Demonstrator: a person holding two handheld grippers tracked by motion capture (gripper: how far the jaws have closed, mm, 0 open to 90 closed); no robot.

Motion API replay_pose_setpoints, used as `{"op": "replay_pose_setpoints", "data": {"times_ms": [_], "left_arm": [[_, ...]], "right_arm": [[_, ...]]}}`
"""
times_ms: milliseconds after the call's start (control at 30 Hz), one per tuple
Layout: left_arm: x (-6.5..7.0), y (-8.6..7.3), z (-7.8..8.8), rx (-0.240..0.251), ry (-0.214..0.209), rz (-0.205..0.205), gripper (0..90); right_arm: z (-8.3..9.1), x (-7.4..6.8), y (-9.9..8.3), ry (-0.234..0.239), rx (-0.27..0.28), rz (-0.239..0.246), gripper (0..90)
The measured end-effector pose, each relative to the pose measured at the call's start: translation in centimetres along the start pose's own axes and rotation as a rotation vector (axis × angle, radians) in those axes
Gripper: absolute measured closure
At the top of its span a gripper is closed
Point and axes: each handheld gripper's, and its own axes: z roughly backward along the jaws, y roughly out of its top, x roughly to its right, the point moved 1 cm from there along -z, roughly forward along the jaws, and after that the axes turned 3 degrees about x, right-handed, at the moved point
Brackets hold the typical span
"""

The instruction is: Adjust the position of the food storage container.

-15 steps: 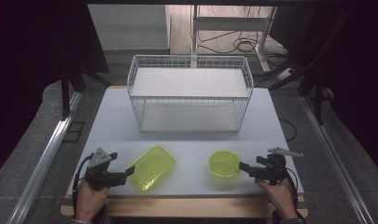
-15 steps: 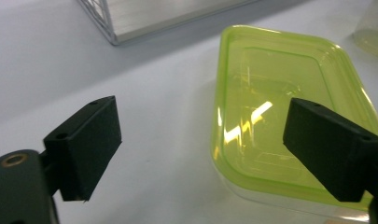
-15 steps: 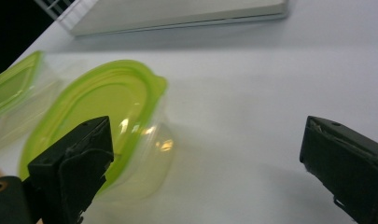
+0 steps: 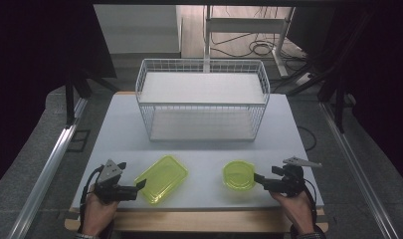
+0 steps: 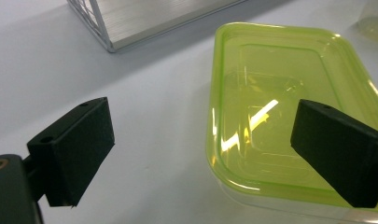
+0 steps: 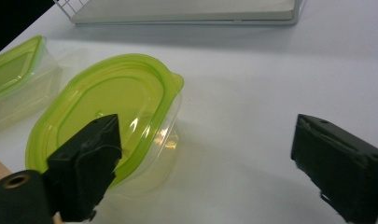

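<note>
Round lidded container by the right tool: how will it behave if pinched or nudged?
The round container looks thin, clear and empty, so it is probably light and may skid on the smooth table when nudged. Its walls may flex under a pinch. The glossy green lid could be slippery; the lip tab seems a better hold.

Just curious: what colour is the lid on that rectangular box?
Bright yellow-green, see-through; the rectangular box shows best in the left gripper view.

Two yellow-green containers (image 4: 161,179) (image 4: 238,174), white wire basket (image 4: 202,99), black jaws.

Both tongs (image 4: 139,187) (image 4: 257,178) low, agape
</note>
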Motion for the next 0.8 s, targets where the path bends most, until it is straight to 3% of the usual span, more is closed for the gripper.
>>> {"op": "replay_pose_setpoints", "data": {"times_ms": [167,333,500,533,800], "left_arm": [[0.3,0.1,0.0,0.006,0.012,-0.029,5.6],[0.3,0.3,0.3,0.014,-0.022,0.009,7.4],[0.3,0.4,0.4,0.026,-0.020,0.007,8.1],[0.3,0.4,0.4,0.025,-0.018,0.005,8.1],[0.6,0.3,0.2,0.017,0.008,-0.048,8.0]], "right_arm": [[0.2,-0.3,0.2,0.012,0.014,0.025,21.1],[0.6,-0.6,0.5,0.000,0.021,0.057,33.4],[0.8,-1.1,0.8,0.003,0.013,0.088,45.0],[0.8,-1.3,0.9,0.008,0.001,0.116,50.0],[1.0,-2.3,1.6,0.020,-0.002,0.192,68.6]]}}
